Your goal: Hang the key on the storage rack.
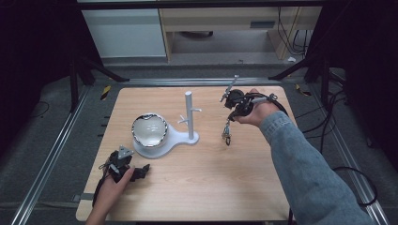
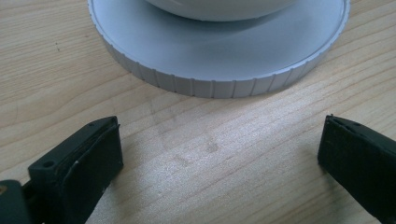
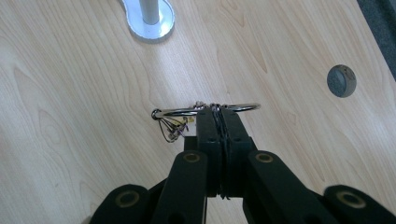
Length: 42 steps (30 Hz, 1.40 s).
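Note:
My right gripper (image 1: 228, 125) hangs above the table to the right of the white stand (image 1: 189, 115), its jaws pointing down. In the right gripper view the gripper (image 3: 216, 114) is shut on a thin metal ring (image 3: 175, 112) that carries small charms (image 3: 172, 129); the ring (image 1: 227, 137) dangles clear of the wood. My left gripper (image 1: 141, 172) rests near the table's front left, open, with bare wood between the jaws (image 2: 219, 154). Just beyond it lies the stand's round grey base (image 2: 219, 60) holding a white bowl (image 1: 149, 130) with a shiny rim.
The stand has an upright post with short side pegs (image 1: 197, 110); its foot (image 3: 150, 18) is in the right gripper view. A grey round plug (image 3: 341, 80) sits in the tabletop. Metal rails (image 1: 51, 154) run along the table's sides, with cables at the right.

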### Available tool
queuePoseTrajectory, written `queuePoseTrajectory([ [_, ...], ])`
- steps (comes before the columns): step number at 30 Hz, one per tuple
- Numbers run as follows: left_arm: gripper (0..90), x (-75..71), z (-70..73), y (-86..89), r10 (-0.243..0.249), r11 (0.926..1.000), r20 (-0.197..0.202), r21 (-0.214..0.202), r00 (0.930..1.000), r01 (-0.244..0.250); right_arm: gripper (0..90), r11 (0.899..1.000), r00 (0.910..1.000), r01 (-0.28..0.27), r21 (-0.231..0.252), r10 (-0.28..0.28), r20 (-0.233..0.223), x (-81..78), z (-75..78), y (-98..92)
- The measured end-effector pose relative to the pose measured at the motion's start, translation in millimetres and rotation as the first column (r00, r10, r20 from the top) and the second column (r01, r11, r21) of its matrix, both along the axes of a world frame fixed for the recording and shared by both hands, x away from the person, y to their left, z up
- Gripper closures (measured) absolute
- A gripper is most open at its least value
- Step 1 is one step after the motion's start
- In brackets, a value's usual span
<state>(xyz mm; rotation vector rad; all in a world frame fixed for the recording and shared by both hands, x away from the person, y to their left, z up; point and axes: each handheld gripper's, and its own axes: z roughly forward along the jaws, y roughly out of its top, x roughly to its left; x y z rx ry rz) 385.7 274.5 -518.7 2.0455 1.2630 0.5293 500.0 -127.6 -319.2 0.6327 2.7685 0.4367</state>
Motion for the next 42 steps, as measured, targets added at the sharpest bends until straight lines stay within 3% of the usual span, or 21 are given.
queuePoseTrajectory([
  [42,0.0,0.0,0.1,0.0,0.0,1.0,-0.001,0.001,1.0,0.0,88.6,0.999,0.9991,-0.033,0.014,0.032,0.028,3.8,53.8,20.9],
])
